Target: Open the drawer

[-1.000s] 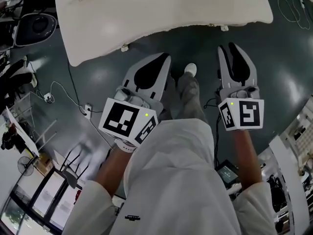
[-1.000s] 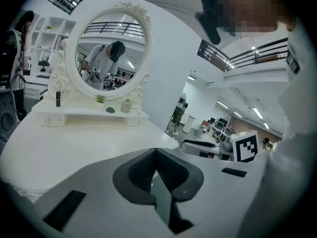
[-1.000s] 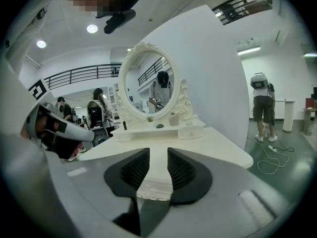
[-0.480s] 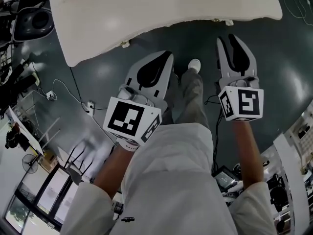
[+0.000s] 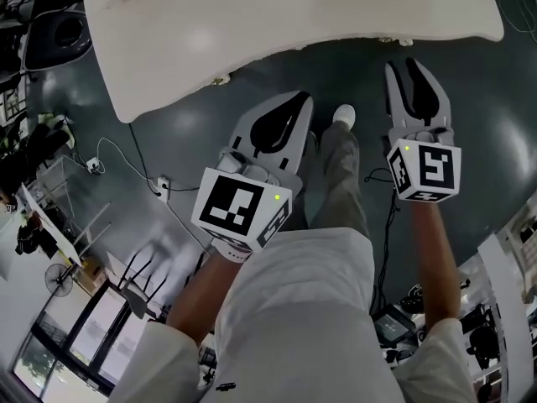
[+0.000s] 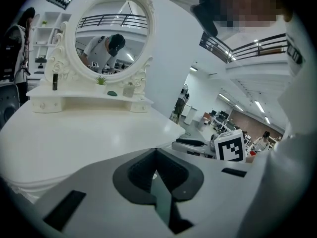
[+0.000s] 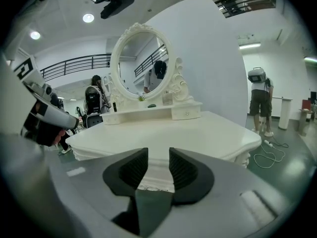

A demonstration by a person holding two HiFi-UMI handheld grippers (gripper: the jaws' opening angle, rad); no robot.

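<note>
– Where is the drawer, measured against the two grippers?
– The small drawer [image 7: 186, 114] with a round knob sits in the low shelf [image 7: 148, 115] under the oval mirror [image 7: 141, 61], along the far edge of the white dressing table [image 7: 208, 133]. It looks closed flush, though it is too small in view to be sure. Both grippers are held short of the table's near edge, over the dark floor [image 5: 180, 128]. The drawer is therefore well apart from them, across the whole tabletop.
– And the jaws?
– The left gripper [image 6: 156, 151] has its jaws drawn together at the tips, with nothing between them. The right gripper [image 7: 158, 157] has just been opening its jaws. A narrow gap shows between them, and only the table's carved near edge is seen through it, untouched.
– How do the two stand to each other?
– Side by side before the person, both pointing toward the table, with the person's leg and white shoe [image 5: 344, 116] between them.
</note>
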